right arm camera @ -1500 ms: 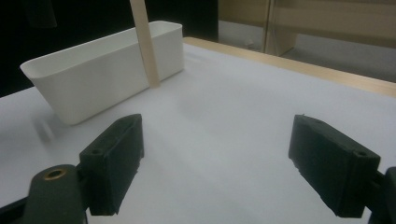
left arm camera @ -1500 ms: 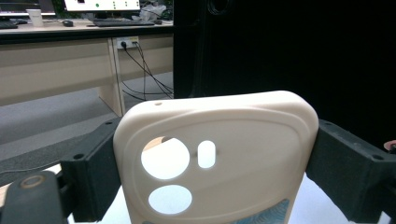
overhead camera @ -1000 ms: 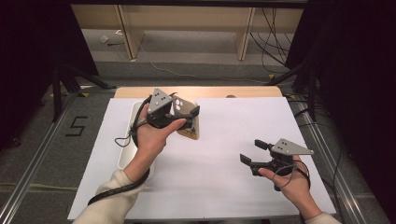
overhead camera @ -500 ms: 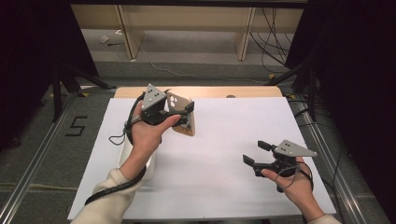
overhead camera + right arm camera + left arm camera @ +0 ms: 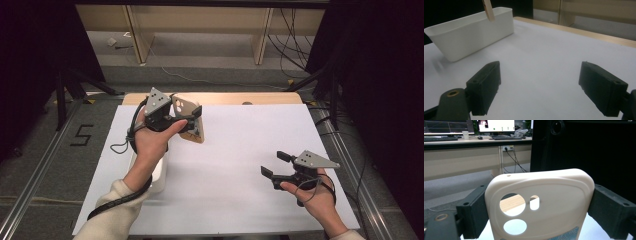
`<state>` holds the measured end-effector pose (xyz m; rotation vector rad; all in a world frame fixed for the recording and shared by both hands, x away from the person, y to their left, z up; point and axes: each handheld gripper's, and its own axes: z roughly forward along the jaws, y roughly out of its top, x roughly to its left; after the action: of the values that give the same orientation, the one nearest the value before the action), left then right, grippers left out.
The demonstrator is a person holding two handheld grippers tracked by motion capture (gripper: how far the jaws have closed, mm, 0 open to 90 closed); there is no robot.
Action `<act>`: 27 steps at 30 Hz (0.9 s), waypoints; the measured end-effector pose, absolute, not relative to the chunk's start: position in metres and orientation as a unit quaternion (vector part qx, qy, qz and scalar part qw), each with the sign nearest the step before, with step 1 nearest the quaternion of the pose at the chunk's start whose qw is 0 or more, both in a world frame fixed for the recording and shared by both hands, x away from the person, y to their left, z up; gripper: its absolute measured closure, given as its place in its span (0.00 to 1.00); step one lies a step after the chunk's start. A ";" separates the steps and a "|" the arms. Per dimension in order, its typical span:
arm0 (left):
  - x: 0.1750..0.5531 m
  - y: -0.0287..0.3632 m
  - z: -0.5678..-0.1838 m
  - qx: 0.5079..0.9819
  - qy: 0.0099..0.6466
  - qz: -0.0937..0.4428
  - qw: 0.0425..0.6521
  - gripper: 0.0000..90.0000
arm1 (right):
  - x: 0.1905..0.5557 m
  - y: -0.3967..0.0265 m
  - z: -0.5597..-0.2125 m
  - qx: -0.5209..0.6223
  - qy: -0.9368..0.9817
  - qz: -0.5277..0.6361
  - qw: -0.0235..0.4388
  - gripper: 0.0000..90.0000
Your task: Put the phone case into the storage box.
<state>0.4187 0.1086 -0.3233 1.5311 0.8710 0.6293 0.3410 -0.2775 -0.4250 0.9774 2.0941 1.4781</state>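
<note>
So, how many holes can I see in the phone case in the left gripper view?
3 in the phone case: a large round one at upper left, a small slot to its right, an oval one below. More may be hidden below the frame.

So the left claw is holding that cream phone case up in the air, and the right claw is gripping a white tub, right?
Not quite. The left claw does hold the cream phone case, but the right claw grips nothing: the right gripper view shows its jaws open over bare table, with the white tub standing well apart.

My overhead camera looks forward and down on the white table point(image 5: 225, 170); my gripper cameras sit low, close, sharing it.
</note>
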 end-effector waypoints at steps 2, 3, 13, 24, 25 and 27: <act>0.419 0.110 -0.323 0.658 0.377 0.271 0.593 0.12 | 0.341 -0.278 -0.425 0.350 0.748 0.528 0.198 0.21; 0.419 0.111 -0.323 0.658 0.376 0.272 0.593 0.12 | 0.341 -0.278 -0.425 0.350 0.748 0.528 0.198 0.21; 0.421 0.116 -0.321 0.656 0.380 0.277 0.590 0.12 | 0.341 -0.278 -0.426 0.350 0.749 0.527 0.199 0.21; 0.421 0.122 -0.319 0.651 0.383 0.284 0.590 0.12 | 0.341 -0.278 -0.425 0.351 0.748 0.526 0.200 0.21; 0.421 0.123 -0.319 0.651 0.384 0.285 0.590 0.12 | 0.341 -0.278 -0.425 0.351 0.748 0.526 0.200 0.21; 0.422 0.124 -0.318 0.651 0.383 0.286 0.589 0.12 | 0.341 -0.279 -0.425 0.351 0.748 0.526 0.201 0.21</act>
<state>0.4216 0.1237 -0.3182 1.5159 0.8927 0.6663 0.3413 -0.2787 -0.4251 0.9817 2.0897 1.4705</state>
